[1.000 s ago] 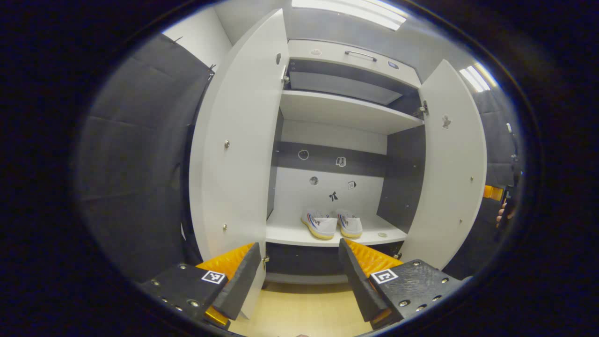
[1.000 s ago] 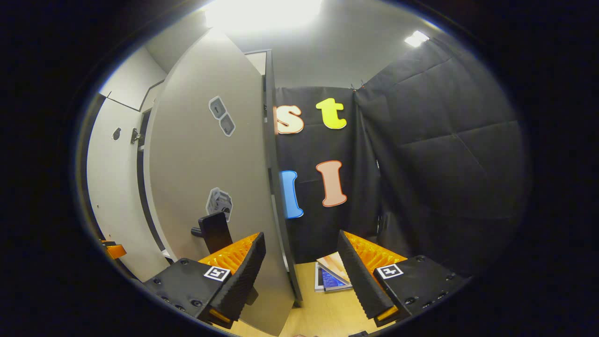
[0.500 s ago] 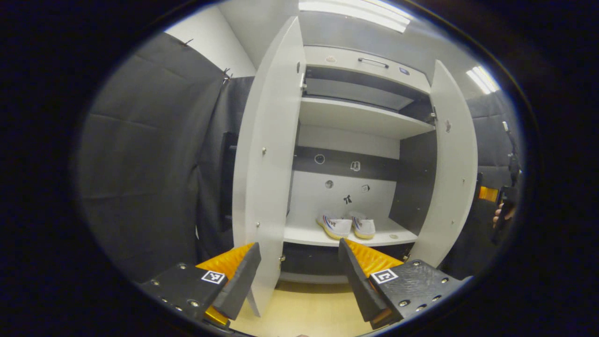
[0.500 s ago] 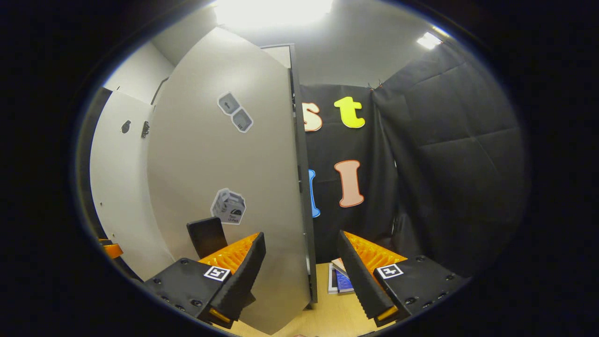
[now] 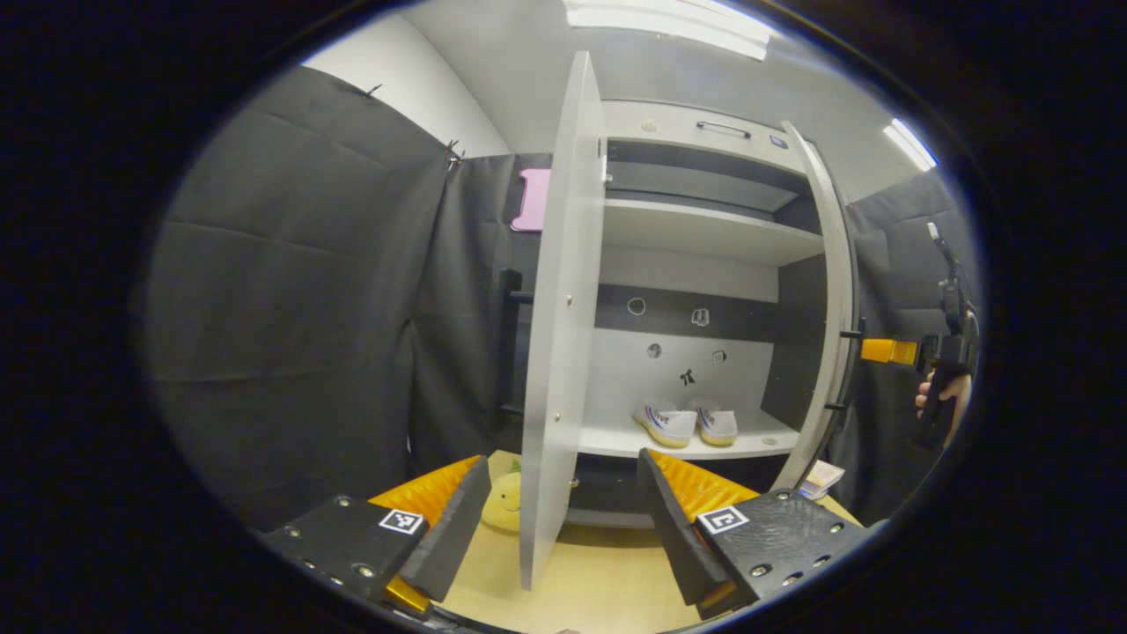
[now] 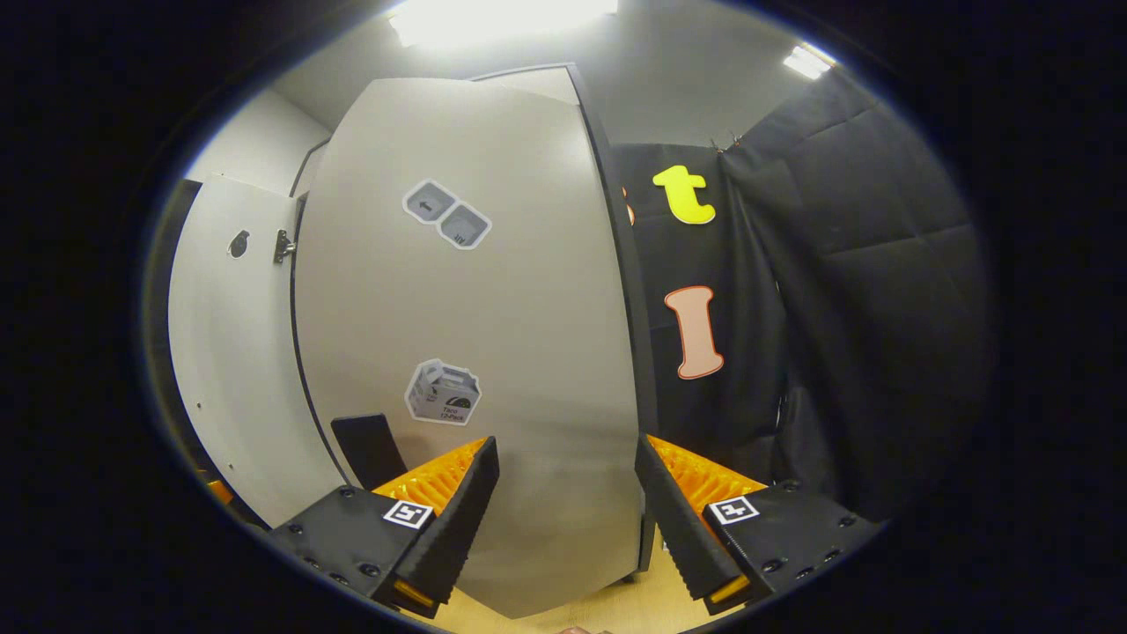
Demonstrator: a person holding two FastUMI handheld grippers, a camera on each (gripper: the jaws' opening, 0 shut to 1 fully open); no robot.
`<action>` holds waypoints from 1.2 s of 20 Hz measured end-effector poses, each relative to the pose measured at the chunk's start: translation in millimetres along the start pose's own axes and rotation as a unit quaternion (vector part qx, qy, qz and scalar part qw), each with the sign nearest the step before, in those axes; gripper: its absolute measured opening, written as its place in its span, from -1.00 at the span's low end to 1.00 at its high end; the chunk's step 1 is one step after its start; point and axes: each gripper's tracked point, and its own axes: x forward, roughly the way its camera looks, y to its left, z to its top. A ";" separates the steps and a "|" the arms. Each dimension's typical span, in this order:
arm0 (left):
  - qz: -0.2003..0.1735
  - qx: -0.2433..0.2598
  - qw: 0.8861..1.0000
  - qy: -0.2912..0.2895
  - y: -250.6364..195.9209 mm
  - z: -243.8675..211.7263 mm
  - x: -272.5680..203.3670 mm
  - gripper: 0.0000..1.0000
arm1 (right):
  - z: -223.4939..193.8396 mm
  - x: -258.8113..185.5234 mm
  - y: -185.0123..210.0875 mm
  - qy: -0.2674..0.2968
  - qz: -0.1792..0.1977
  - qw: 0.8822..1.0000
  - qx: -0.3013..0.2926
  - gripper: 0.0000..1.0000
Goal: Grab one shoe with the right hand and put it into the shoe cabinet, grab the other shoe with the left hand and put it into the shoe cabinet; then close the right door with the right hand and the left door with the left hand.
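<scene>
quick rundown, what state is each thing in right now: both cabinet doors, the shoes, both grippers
left door: partly open, seen edge-on
right door: partly swung toward closing, not shut
shoes: both on the cabinet's lower shelf, side by side
left gripper: open, holding nothing
right gripper: open, at the right door's outer face; contact cannot be told

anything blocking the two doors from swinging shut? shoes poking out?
Nothing visible. Both shoes sit back on the lower shelf, inside the front edge. Left door and right door stand partly open, and the floor under their sweep looks bare.
</scene>
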 end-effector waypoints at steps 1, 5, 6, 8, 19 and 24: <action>0.003 -0.002 1.000 0.000 5.1 -0.3 -3.0 0.89 | 0.7 -0.8 -2.3 -0.002 -0.005 1.000 -0.005 0.95; 0.025 -0.009 1.000 0.008 32.1 -0.4 -16.3 0.89 | -12.0 -7.4 -4.5 0.003 -0.011 1.000 0.002 0.95; 0.028 -0.006 1.000 0.005 39.9 2.8 -19.9 0.89 | -17.5 -10.4 -6.0 0.007 -0.016 1.000 0.004 0.95; 0.030 0.006 1.000 -0.003 54.4 10.2 -21.8 0.94 | -27.8 -15.4 -7.9 0.012 -0.025 1.000 0.001 0.95; 0.040 0.059 0.997 -0.032 143.8 47.0 26.3 0.89 | -73.3 -73.6 -19.3 0.035 -0.061 0.997 0.022 0.96; -0.001 0.033 0.999 -0.034 144.7 65.7 77.4 0.89 | -78.2 -99.2 -39.9 0.044 -0.089 0.995 0.016 0.96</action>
